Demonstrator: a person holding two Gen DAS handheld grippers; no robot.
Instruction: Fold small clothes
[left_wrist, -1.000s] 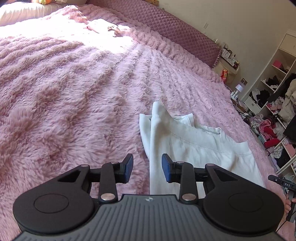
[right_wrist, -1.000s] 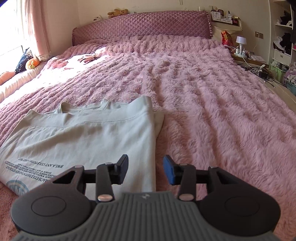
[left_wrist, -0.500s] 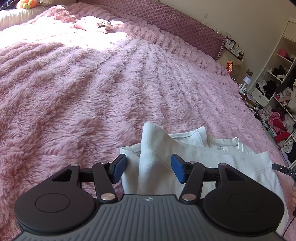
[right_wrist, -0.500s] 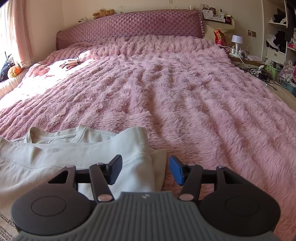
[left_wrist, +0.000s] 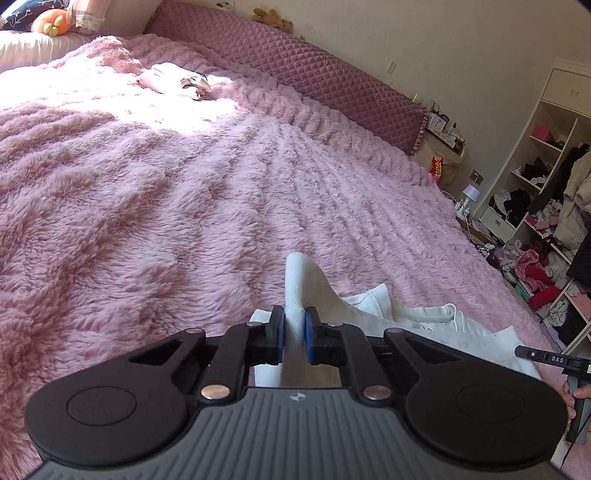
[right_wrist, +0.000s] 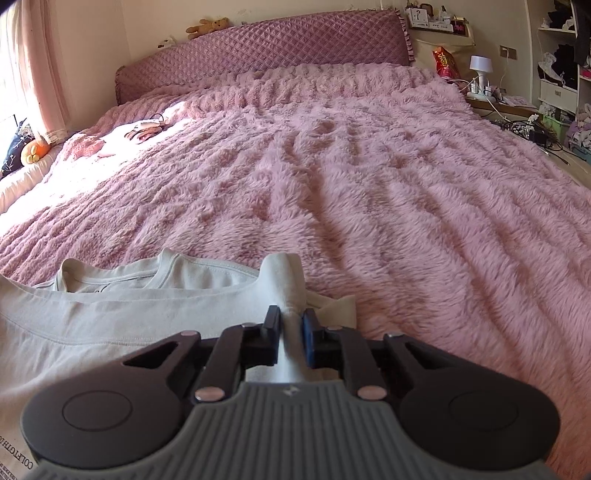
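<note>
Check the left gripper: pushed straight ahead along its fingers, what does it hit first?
The left gripper is already shut on the white shirt, whose pinched fold stands directly ahead. Beyond that, probably only the pink blanket; depth is unclear.

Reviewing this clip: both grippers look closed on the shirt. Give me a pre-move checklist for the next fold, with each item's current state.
1. Left gripper shut on the shirt: ok, cloth pinched between the fingers.
2. Right gripper shut on the shirt: ok, a raised fold sits between the fingers.
3. Each grip holds all layers: cannot tell, lower layers are hidden.
4. Shirt lies flat between the grips: cannot tell, neither view shows the whole span.
5. Blanket ahead free of other things: ok nearby; a small garment lies far off near the headboard.
</note>
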